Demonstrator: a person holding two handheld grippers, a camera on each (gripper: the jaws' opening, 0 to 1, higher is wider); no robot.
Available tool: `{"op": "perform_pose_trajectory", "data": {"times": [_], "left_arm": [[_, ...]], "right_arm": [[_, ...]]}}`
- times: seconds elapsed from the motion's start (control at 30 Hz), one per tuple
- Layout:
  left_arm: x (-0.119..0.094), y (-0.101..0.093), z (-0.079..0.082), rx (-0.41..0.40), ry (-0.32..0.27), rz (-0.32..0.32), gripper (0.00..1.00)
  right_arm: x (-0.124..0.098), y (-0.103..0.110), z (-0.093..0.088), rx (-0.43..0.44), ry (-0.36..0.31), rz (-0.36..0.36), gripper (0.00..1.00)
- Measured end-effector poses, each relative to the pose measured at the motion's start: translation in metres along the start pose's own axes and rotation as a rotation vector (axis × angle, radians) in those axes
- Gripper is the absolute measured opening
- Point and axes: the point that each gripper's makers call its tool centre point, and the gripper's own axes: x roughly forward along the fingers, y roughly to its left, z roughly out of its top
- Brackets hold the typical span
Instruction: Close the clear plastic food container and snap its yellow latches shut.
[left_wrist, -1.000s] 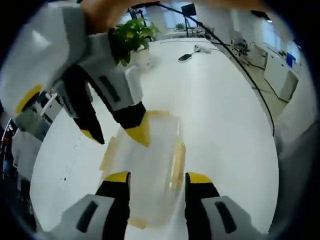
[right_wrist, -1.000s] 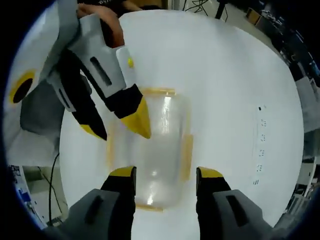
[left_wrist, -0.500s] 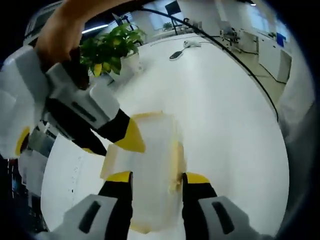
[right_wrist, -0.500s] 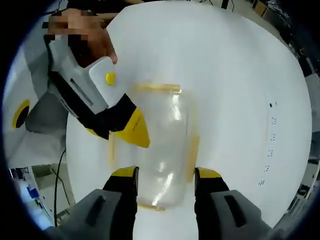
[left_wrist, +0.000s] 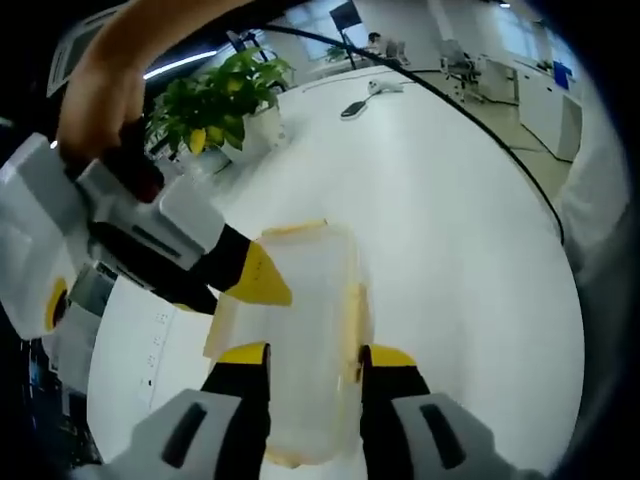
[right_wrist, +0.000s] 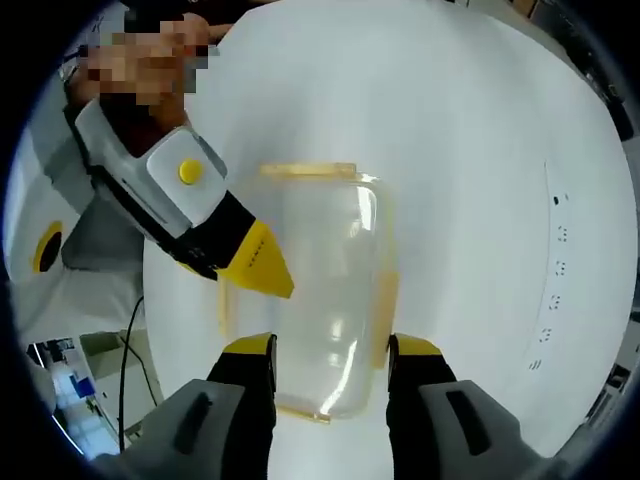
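An open office surrounds the wide white table (left_wrist: 440, 200). In the left gripper view, your left tongs (left_wrist: 305, 355) stand spread astride the clear rectangular plastic food container with yellow latches (left_wrist: 300, 330), which lies flat; the right tongs (left_wrist: 255, 280) reach in, closure unclear. Expect a light, slick, flexing box: press at the latch edges.

In the right gripper view, right tongs (right_wrist: 330, 348) straddle the container (right_wrist: 310, 300), spread; the left tongs (right_wrist: 262, 265) angle down onto its left rim.
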Motion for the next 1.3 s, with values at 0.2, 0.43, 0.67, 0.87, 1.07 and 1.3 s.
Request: {"op": "perform_pose_trajectory", "data": {"times": [0.2,0.43,0.67,0.87,1.07,1.3], "left_arm": [[0.003,-0.003,-0.002,0.002,-0.017,-0.005,0.29],[0.005,-0.004,-0.002,0.003,-0.033,-0.021,0.29],[0.004,-0.004,-0.004,-0.006,-0.045,-0.025,0.29],[0.003,-0.003,-0.004,-0.012,-0.058,-0.026,0.30],[0.003,-0.003,-0.003,0.029,-0.047,-0.061,0.30],[0.002,-0.003,-0.002,0.048,-0.047,-0.106,0.30]], "right_arm": [[-0.001,-0.001,0.000,-0.014,0.001,0.017,0.39],[0.002,0.000,-0.003,-0.044,0.058,0.095,0.37],[0.005,0.001,-0.001,-0.041,0.079,0.124,0.39],[0.004,0.000,-0.001,-0.019,0.059,0.123,0.40],[0.000,0.003,-0.002,-0.039,0.069,0.008,0.40],[-0.001,0.012,-0.003,-0.028,0.078,-0.058,0.40]]}}
